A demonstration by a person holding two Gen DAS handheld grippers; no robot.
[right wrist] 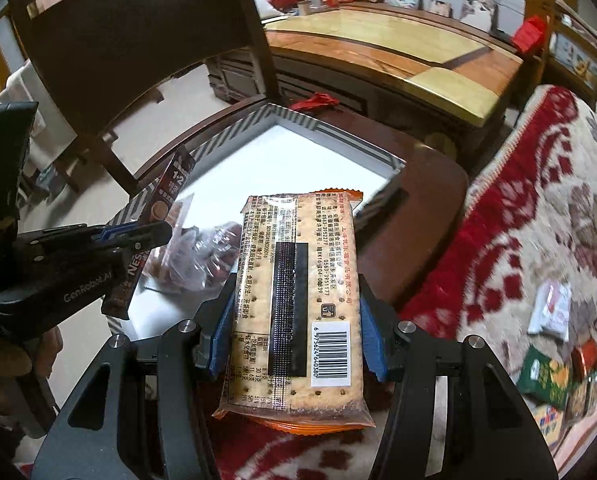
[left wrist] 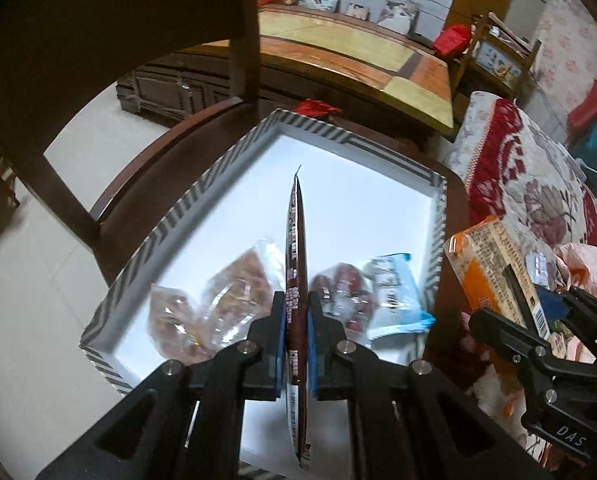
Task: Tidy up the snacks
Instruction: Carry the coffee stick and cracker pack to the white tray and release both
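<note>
Left gripper (left wrist: 296, 316) pinches a coffee sachet (left wrist: 295, 264) edge-on above the striped box (left wrist: 146, 240). Right gripper (right wrist: 298, 320) clamps a cracker packet (right wrist: 298, 292), jaws tight on its sides.

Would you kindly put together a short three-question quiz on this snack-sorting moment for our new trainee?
1. True or false: the left gripper is shut on a dark coffee sachet held edge-on above the striped box.
2. Multiple choice: the right gripper holds (A) a blue packet, (B) an orange cracker pack, (C) nothing.
3. Fill in: the loose green snack packets lie on the red-and-cream ____.

Key: 1 true; 2 B; 3 blanket. Clear snack bags and a blue packet already lie inside the box.
</note>
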